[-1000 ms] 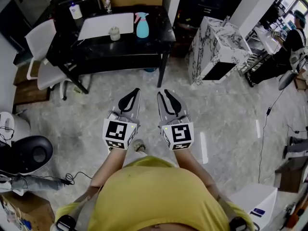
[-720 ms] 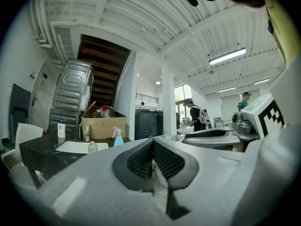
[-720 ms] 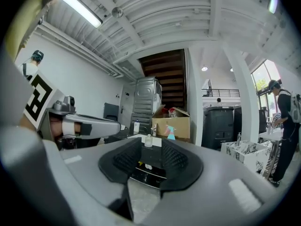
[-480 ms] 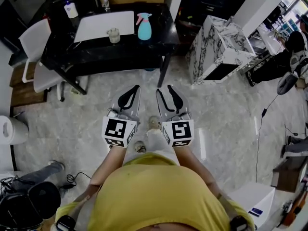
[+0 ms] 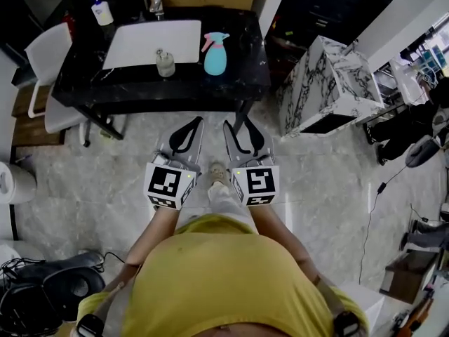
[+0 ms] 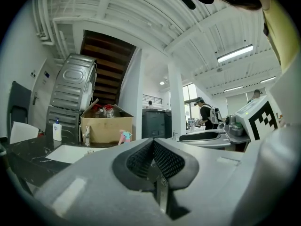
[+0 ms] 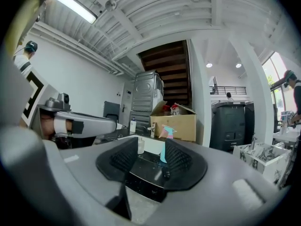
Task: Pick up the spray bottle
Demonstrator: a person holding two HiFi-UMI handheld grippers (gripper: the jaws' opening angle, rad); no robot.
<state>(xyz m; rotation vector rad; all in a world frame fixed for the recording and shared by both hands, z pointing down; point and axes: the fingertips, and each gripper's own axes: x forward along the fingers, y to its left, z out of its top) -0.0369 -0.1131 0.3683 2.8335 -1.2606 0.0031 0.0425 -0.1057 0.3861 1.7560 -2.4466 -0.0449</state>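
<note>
The spray bottle (image 5: 215,53), teal with a pink trigger, stands upright on the black table (image 5: 231,83), near its right end. Both grippers hang level over the floor, short of the table's front edge and apart from the bottle. My left gripper (image 5: 189,132) is shut, its pads together (image 6: 153,145) with nothing in them. The jaws of my right gripper (image 5: 237,128) are opening and empty. In the right gripper view the bottle (image 7: 163,150) shows far off through the gap of that gripper (image 7: 149,155). It appears small (image 6: 125,136) in the left gripper view.
A white mat (image 5: 151,42) and a small glass jar (image 5: 165,63) lie left of the bottle. A pump bottle (image 5: 103,12) stands at the table's far left corner. A white chair (image 5: 48,69) is left of the table, a marble cabinet (image 5: 323,83) right.
Both grippers have moved forward toward the table, which now sits closer in the head view. The right gripper's jaws have spread wider; the left stays closed.
</note>
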